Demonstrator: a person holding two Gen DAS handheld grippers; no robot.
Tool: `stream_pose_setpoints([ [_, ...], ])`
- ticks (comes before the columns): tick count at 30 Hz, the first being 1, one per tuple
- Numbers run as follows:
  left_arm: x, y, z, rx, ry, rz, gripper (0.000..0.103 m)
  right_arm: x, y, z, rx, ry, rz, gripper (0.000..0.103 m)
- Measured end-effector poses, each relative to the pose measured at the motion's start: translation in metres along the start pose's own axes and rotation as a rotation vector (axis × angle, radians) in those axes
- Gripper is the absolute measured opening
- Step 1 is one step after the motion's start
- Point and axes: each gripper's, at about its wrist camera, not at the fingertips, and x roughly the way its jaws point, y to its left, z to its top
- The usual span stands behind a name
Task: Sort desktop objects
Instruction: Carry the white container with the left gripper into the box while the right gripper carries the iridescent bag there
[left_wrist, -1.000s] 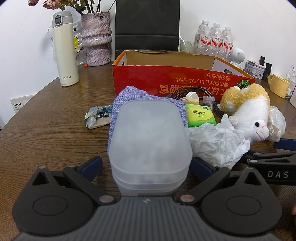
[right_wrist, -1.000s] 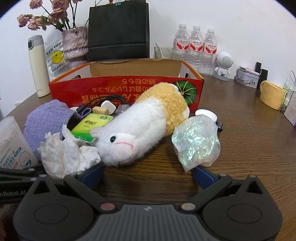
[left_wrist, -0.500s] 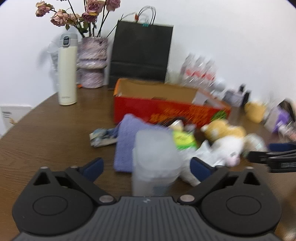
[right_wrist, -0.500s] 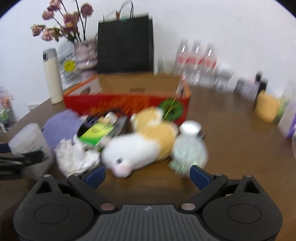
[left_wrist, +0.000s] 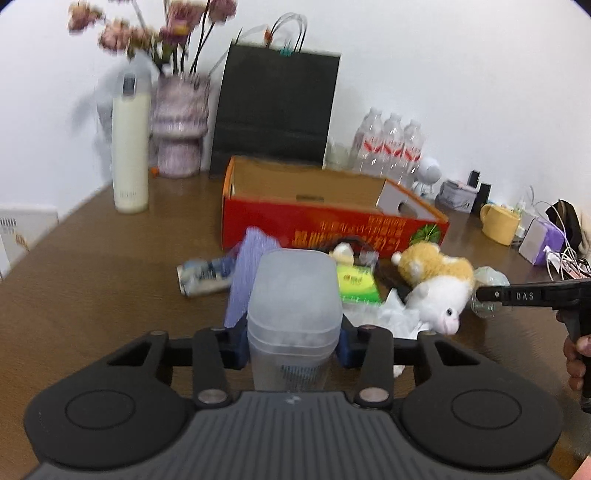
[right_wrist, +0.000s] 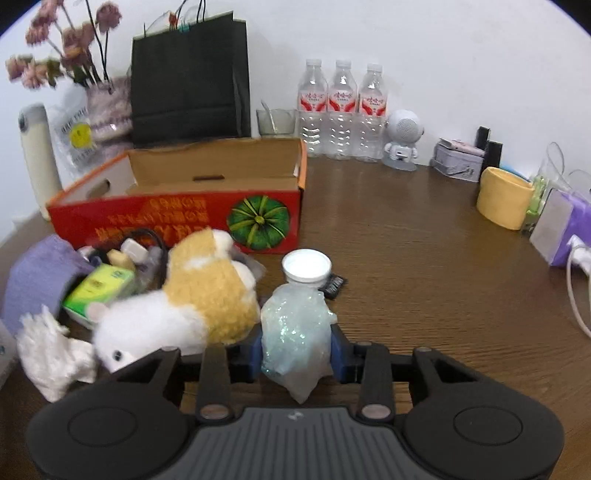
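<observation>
My left gripper (left_wrist: 291, 343) is shut on a frosted plastic container (left_wrist: 293, 306) and holds it above the table. My right gripper (right_wrist: 295, 354) is shut on a crumpled iridescent plastic bag (right_wrist: 295, 332), lifted beside the plush hamster (right_wrist: 184, 306). The red cardboard box (right_wrist: 177, 218) stands open behind the pile; it also shows in the left wrist view (left_wrist: 332, 225). In the pile lie a purple cloth (left_wrist: 247, 280), a green tissue pack (left_wrist: 356, 284), crumpled white tissue (right_wrist: 51, 354), a charger with cable (right_wrist: 133, 251) and a crushed wrapper (left_wrist: 203, 277).
A white lid (right_wrist: 306, 266) and small black item (right_wrist: 332, 284) lie right of the hamster. At the back stand a thermos (left_wrist: 131, 147), flower vase (left_wrist: 181, 136), black paper bag (right_wrist: 188, 81), three water bottles (right_wrist: 341, 114), yellow mug (right_wrist: 504, 203) and purple box (right_wrist: 561, 232).
Both grippers closed: the left onto the frosted container, the right onto the iridescent bag. Both views pulled back and up, so both objects are lifted.
</observation>
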Motion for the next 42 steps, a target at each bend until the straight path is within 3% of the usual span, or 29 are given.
stream_pose_setpoints([
  [4, -0.019, -0.001, 0.02, -0.001, -0.074, -0.014, 0.043, -0.035, -0.002, 0.005, -0.005, -0.075, 0.014, 0.031],
  [8, -0.007, -0.005, 0.059, 0.009, -0.142, -0.024, 0.043, -0.057, -0.006, 0.033, 0.013, -0.165, 0.061, 0.032],
  [12, 0.03, -0.011, 0.109, 0.057, -0.184, -0.017, 0.043, -0.047, 0.001, 0.076, -0.011, -0.198, 0.119, 0.032],
  [16, 0.096, -0.011, 0.158, 0.087, -0.121, -0.003, 0.043, -0.019, 0.014, 0.132, -0.053, -0.216, 0.137, 0.032],
  [20, 0.167, 0.0, 0.192, 0.06, -0.025, -0.013, 0.043, 0.044, 0.02, 0.195, -0.04, -0.117, 0.161, 0.032],
  [23, 0.22, 0.012, 0.205, 0.034, 0.032, 0.022, 0.043, 0.098, 0.022, 0.227, -0.039, -0.019, 0.152, 0.032],
  [29, 0.297, 0.034, 0.198, -0.019, 0.226, 0.065, 0.043, 0.201, 0.03, 0.244, -0.088, 0.161, 0.054, 0.033],
  [32, 0.314, 0.043, 0.196, -0.061, 0.268, 0.048, 0.043, 0.239, 0.042, 0.238, -0.119, 0.228, 0.047, 0.037],
  [35, 0.321, 0.05, 0.198, -0.124, 0.271, 0.023, 0.046, 0.257, 0.052, 0.233, -0.155, 0.257, -0.013, 0.043],
  [37, 0.319, 0.053, 0.205, -0.156, 0.262, 0.001, 0.059, 0.259, 0.057, 0.233, -0.175, 0.261, -0.034, 0.049],
  [39, 0.311, 0.053, 0.216, -0.13, 0.235, 0.014, 0.061, 0.254, 0.06, 0.239, -0.203, 0.236, -0.07, 0.051],
  [42, 0.29, 0.055, 0.232, -0.077, 0.18, 0.072, 0.066, 0.236, 0.057, 0.246, -0.209, 0.193, -0.107, 0.063],
])
